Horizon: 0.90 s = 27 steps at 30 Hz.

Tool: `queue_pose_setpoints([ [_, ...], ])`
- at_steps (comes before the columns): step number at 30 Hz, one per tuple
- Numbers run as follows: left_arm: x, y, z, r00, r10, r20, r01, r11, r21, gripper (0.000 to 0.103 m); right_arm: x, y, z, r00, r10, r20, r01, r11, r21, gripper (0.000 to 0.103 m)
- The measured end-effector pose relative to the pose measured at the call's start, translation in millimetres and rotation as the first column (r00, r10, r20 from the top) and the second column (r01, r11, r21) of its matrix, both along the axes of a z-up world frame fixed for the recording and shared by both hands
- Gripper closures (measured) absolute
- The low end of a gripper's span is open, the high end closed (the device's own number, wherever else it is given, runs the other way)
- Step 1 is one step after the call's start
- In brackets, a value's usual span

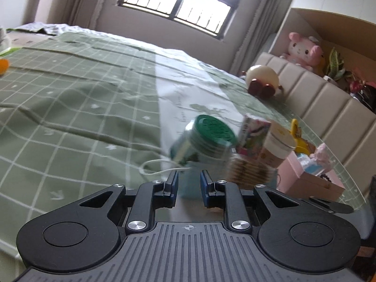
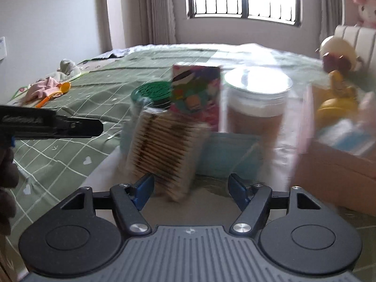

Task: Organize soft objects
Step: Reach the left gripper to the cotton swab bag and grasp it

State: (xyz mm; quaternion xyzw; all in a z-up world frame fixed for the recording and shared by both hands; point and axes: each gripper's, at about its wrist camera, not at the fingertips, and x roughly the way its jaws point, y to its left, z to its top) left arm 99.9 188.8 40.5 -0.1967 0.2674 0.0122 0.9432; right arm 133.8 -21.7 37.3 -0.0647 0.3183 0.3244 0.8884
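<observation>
Our right gripper [image 2: 190, 185], jaws wide and empty, nears the wafer pack [image 2: 164, 150]; left gripper [image 1: 189, 184] jaws ajar, empty. We risk toppling the green-lidded jar [image 2: 152, 94] behind it.

Daylight from the blown-out window [image 1: 181, 2] — nearby clutter motion-blurred, edges fisheye-bent.

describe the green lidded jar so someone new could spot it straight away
Start at the green checked bedspread and find the cluster of containers on its near side. The clear jar with the dark green ribbed lid stands at the cluster's left end, beside the colourful printed carton. Its green lid sets it apart from the white-lidded brown tub.
</observation>
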Motion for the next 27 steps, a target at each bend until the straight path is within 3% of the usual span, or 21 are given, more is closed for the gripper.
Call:
queue_pose_setpoints([
  [5, -10.0, 14.0, 0.0, 0.999, 0.039, -0.001, -0.039, 0.999, -0.009, 0.081, -11.6, 29.1, 0.7, 0.993, 0.117, -0.011, -0.116, 0.993, 0.015, 0.033],
  [8, -17.8, 18.8, 3.7, 0.998, 0.065, 0.015, -0.065, 0.998, -0.019, 0.081, -27.5, 35.7, 1.6, 0.963, 0.259, -0.081, -0.252, 0.964, 0.085, 0.033],
  [11, -28.4, 20.2, 11.3, 0.997, 0.073, 0.035, -0.073, 0.997, 0.002, 0.081, -53.0, 32.1, 1.7, 0.947, 0.318, -0.042, -0.314, 0.946, 0.08, 0.033],
  [15, -34.1, 24.4, 14.3, 0.995, 0.096, 0.025, -0.097, 0.995, 0.034, 0.081, -63.8, 15.0, 6.3, 0.969, 0.246, 0.006, -0.246, 0.968, 0.056, 0.033],
  [19, -29.8, 22.1, 9.1, 0.997, 0.077, 0.013, -0.078, 0.996, 0.034, 0.081, -54.5, -0.9, 17.3, 0.989, 0.112, 0.1, -0.114, 0.993, 0.017, 0.033],
  [23, -23.4, -0.2, 4.1, 1.0, -0.029, 0.005, 0.029, 0.997, 0.067, 0.081, -34.6, -9.7, 28.7, 0.978, 0.031, 0.207, -0.027, 0.999, -0.023, 0.033],
  [27, -18.6, -30.0, -4.8, 0.982, -0.188, -0.034, 0.19, 0.98, 0.065, 0.081, -17.2, 0.8, 26.7, 0.957, 0.094, 0.273, -0.052, 0.987, -0.155, 0.033],
])
